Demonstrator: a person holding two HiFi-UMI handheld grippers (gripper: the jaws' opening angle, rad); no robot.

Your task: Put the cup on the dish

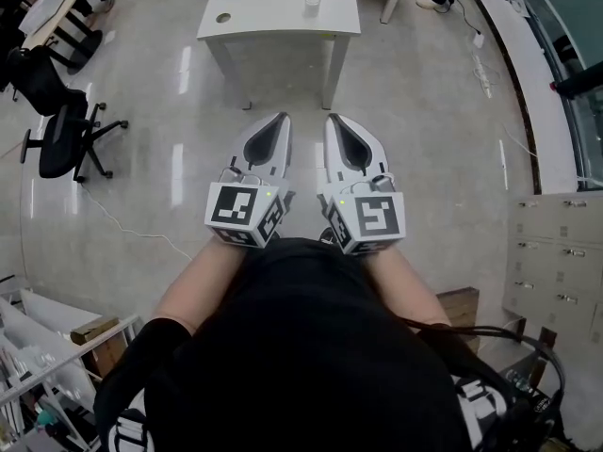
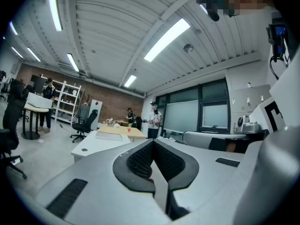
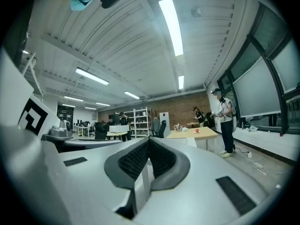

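A white table (image 1: 273, 12) stands ahead of me on the grey floor. A small pale cup (image 1: 312, 6) stands upright on it near its right end. A small round dark-centred thing (image 1: 223, 17) lies near its left end; I cannot tell if it is the dish. My left gripper (image 1: 281, 119) and right gripper (image 1: 333, 119) are held side by side close to my body, well short of the table. In the left gripper view the left gripper (image 2: 153, 142) has its jaws together and holds nothing. In the right gripper view the right gripper (image 3: 149, 139) is shut and empty too.
Black office chairs (image 1: 66, 139) stand at the left, and a thin cable (image 1: 122, 224) runs over the floor there. Drawer cabinets (image 1: 556, 262) line the right side. A person's feet (image 1: 431, 0) show beyond the table. Two people (image 2: 153, 120) stand by a wooden table (image 2: 125, 131) far off.
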